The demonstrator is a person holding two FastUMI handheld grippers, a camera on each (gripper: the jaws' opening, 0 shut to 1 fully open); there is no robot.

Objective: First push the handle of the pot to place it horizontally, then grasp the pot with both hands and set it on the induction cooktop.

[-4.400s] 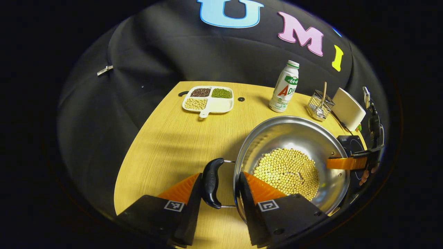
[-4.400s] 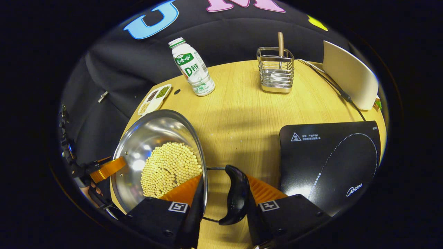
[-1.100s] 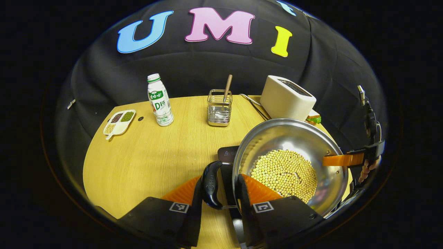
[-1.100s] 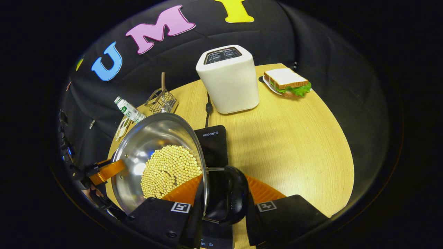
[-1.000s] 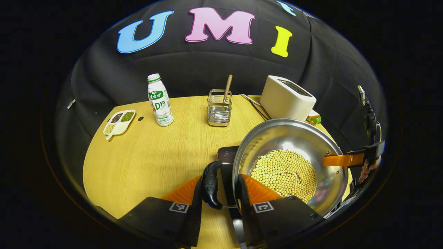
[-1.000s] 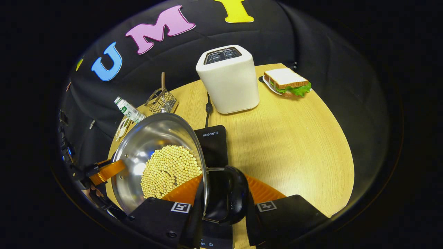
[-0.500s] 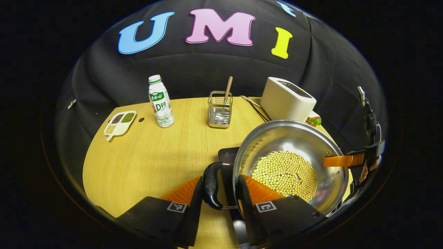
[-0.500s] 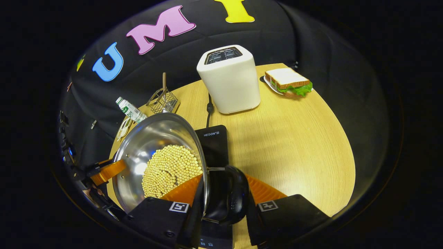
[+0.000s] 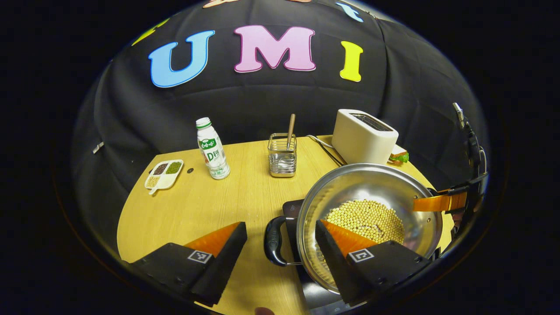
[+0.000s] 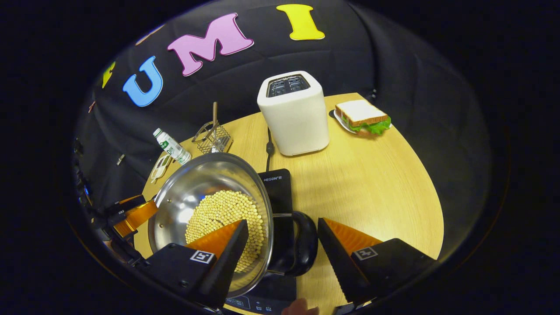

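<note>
The pot [image 9: 369,214], a steel pan holding a layer of pale beans [image 9: 367,218], sits on the black induction cooktop [image 10: 275,183] near the counter's [image 9: 210,205] front edge, so the placement looks done and this reads as the release. The left hand-held gripper [image 9: 280,240] stands wide, its fingers clear on either side of the pot's left handle [image 9: 273,240], one finger over the rim. The right hand-held gripper [image 10: 282,238] is likewise spread wide around the right handle [image 10: 302,249], touching nothing that I can see. Both handles lie level, which is what lets a gripper close on each from the side and keep the load balanced.

Toward the back edge stand a white toaster [image 10: 295,113], a sandwich on a plate [image 10: 361,116], a wire utensil holder [image 9: 282,155], a drink bottle [image 9: 213,148] and a divided dish of beans [image 9: 164,174]. The cooktop's corner carries a small printed word, roughly "HEGON". The bottle's label is too small to make out.
</note>
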